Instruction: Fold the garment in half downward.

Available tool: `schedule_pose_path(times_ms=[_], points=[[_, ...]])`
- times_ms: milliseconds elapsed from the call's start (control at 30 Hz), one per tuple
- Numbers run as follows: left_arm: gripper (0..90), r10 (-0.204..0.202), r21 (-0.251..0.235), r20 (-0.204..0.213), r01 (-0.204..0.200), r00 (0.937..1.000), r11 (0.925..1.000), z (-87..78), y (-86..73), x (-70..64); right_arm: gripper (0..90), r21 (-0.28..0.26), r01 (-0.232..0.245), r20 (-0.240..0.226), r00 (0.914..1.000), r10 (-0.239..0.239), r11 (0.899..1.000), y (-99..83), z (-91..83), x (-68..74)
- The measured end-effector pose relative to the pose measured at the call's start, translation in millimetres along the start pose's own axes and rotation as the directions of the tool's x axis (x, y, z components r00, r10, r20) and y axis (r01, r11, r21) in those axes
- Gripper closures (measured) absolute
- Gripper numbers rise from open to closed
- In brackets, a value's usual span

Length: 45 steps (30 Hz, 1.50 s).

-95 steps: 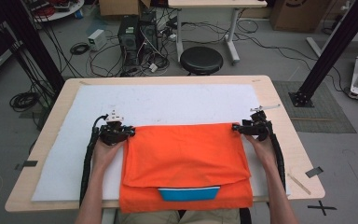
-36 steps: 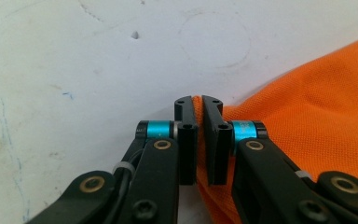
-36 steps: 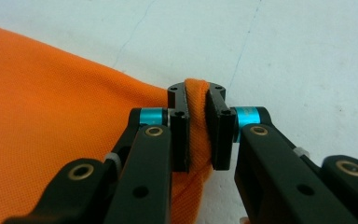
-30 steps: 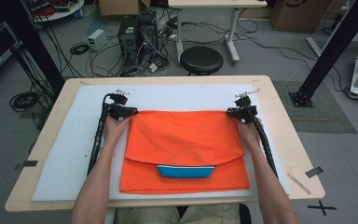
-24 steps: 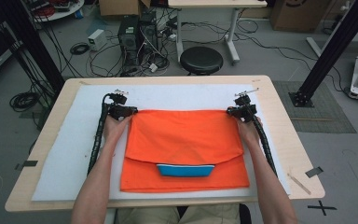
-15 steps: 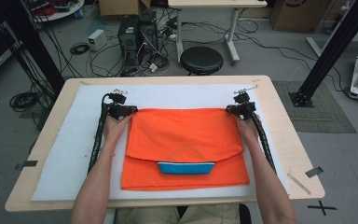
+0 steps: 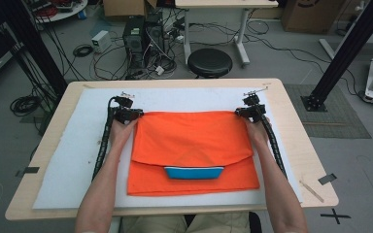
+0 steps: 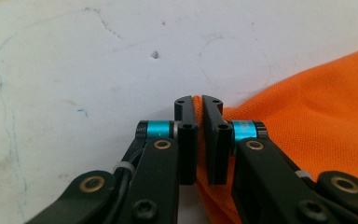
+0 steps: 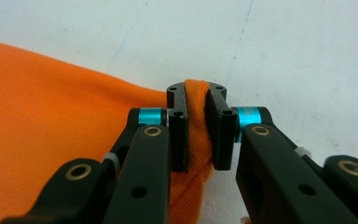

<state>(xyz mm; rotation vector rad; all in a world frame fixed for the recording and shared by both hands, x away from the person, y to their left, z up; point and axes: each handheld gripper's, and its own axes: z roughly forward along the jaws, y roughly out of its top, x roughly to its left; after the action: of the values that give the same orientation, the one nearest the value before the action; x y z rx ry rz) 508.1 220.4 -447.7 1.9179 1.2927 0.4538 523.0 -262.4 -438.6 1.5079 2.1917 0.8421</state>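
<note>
An orange garment (image 7: 194,145) lies folded on the white mat (image 7: 77,145), with a blue collar strip (image 7: 193,172) showing under the folded flap near the front. My left gripper (image 7: 135,113) is shut on the garment's far left corner; the orange cloth (image 8: 307,116) is pinched between its jaws (image 8: 198,103). My right gripper (image 7: 243,111) is shut on the far right corner, where a fold of the orange fabric (image 9: 51,116) bunches between the jaws (image 9: 196,91). Both grippers rest low on the mat.
The wooden table (image 7: 296,131) carries the mat, with bare mat beyond the garment's far edge. A black stool (image 7: 210,62), computer cases (image 7: 143,31) and cables stand on the floor behind the table. A black post (image 7: 345,53) rises at the right.
Both grippers have carried the garment's top edge away from the person toward the far side, unfolding the flap over the lower layer. In the last second they barely moved.
</note>
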Motion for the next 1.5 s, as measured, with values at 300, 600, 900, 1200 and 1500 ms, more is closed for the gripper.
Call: schedule_pose_path(times_ms=[300,600,900,1200,1500], points=[[46.2,0.031,-0.025,0.002,-0.031,0.9995,0.9992,-28.0,2.6,-12.3,36.0,-0.014,-0.021,-0.021,0.9996,0.021,1.0,-9.7,-22.8,1.4],[44.3,0.145,-0.032,0.03,-0.144,0.989,0.9891,-73.2,-28.5,-48.8,31.0,-0.06,0.037,-0.078,0.9961,-0.041,0.998,-55.8,-74.4,27.0],[44.6,0.14,-0.031,0.097,-0.137,0.9854,0.9901,-110.8,-79.1,-68.9,33.2,-0.202,-0.016,-0.121,0.9926,-0.009,0.979,-119.9,-110.0,31.1],[46.1,0.205,0.011,0.093,-0.207,0.9743,0.9783,-123.5,-110.7,-91.8,33.3,-0.249,-0.041,-0.111,0.9937,0.014,0.968,-152.7,-120.9,38.6],[56.3,0.194,-0.026,0.071,-0.193,0.9784,0.9809,-124.2,-122.0,-95.4,32.4,-0.238,0.009,-0.085,0.9959,-0.03,0.971,-156.4,-120.6,46.0]])
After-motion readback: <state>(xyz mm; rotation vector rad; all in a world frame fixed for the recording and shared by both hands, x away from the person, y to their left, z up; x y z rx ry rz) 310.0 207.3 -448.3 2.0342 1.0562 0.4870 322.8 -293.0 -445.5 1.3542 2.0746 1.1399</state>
